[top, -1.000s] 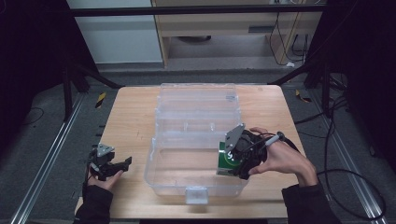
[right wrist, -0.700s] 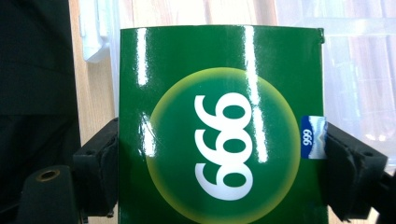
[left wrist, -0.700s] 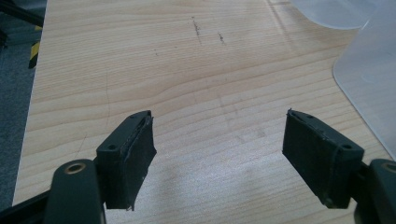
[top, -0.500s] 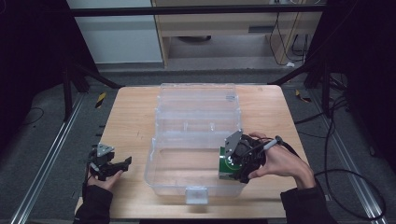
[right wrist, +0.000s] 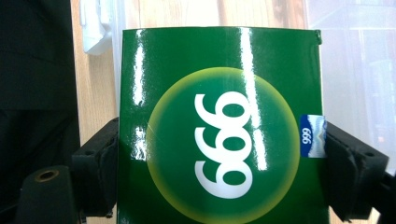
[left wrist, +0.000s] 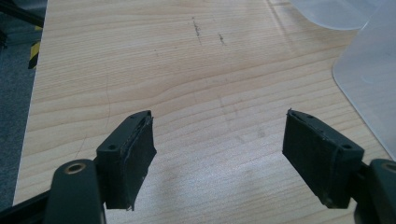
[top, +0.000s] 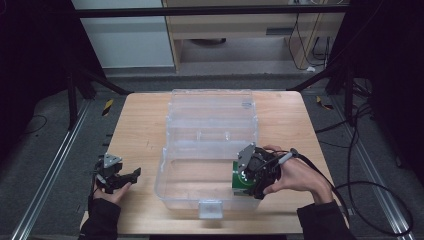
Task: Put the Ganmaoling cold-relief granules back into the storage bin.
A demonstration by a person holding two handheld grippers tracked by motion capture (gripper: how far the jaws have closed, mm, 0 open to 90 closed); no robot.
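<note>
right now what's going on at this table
A person is working with a pair of tongs in each hand. The right tongs are shut on a green box printed with 999, holding it at the right end of a clear plastic bin whose lid stands open on the wooden table. The left tongs are open and hold nothing, off to the left of the bin above bare wood.

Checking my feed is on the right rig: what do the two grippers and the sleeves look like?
Both grippers, left and right, are black with a grey three-cornered plate on top; the fingers carry flat black pads. A black cable trails from the right one. Both sleeves are dark.
</note>
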